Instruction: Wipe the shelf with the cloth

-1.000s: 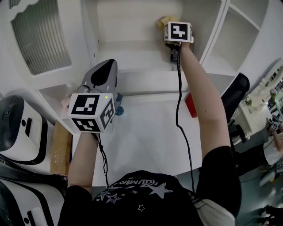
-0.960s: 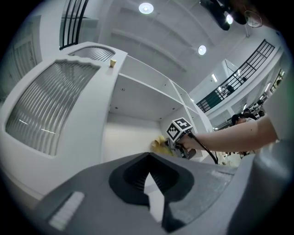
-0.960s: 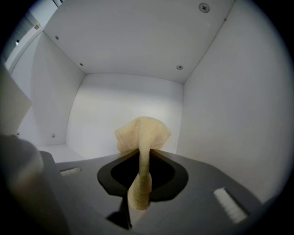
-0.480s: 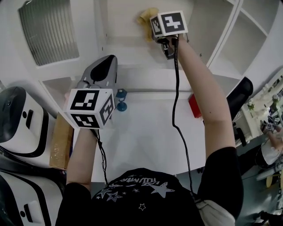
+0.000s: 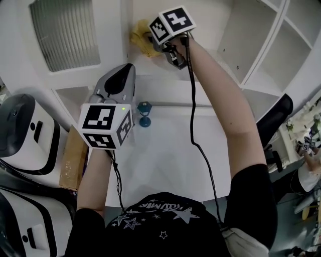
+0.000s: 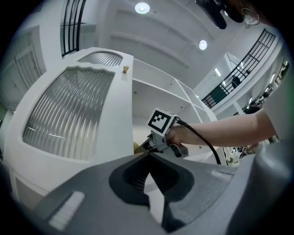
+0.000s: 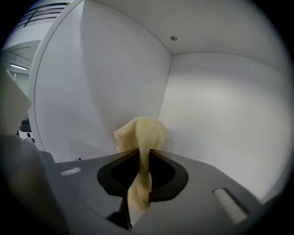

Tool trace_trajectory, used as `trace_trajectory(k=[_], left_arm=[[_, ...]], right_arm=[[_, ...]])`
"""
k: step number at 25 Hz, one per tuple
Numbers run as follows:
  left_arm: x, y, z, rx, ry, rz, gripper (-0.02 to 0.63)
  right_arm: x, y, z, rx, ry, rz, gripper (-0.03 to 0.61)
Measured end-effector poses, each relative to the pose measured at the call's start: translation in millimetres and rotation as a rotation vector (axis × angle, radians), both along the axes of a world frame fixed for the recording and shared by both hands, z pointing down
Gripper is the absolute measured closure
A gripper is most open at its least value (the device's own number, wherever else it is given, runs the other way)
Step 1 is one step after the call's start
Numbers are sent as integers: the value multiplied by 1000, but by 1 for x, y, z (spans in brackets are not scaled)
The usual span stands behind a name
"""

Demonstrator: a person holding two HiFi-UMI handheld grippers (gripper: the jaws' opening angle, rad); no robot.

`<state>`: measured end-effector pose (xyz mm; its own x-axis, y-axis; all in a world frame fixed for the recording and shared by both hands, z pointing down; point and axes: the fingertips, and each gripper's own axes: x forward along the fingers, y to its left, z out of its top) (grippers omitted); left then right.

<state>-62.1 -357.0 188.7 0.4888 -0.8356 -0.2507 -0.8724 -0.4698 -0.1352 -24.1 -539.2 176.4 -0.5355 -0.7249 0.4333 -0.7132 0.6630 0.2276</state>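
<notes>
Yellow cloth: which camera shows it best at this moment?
The right gripper view: the cloth is pinched between the right gripper's shut jaws, its bunched end up in front of the shelf's inner corner. The head view shows only a bunch beyond that gripper; the left gripper view shows just a distant sliver.

A white shelving unit (image 5: pixel 263 47) with open compartments fills the far side; a ribbed glass door panel (image 5: pixel 70 32) stands at its left; a white tabletop (image 5: pixel 165 150) lies below; a black chair (image 5: pixel 277 114) sits right; round ceiling lights (image 6: pixel 142 8) glow near a black railing (image 6: pixel 250 57).
</notes>
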Motion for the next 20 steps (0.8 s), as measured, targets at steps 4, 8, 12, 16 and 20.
trace_trajectory(k=[4,8,12,16,20], left_arm=[[0,1,-1,7,3,7,614],[4,0,2,3,4,23,614],[7,-4,6,-9,10,36,614],[10,-8,11,-24,8,44,614],[15,-9,13,-28,4,47,614]], right_arm=[[-18,-12,18,-50,54,-21,502],[-23,-24,35,-63,103,-4,502],[-22,-30,39,-73,125,-2,502],[-18,-34,43,-74,159,2,502],[-8,-37,43,-57,200,22,502]])
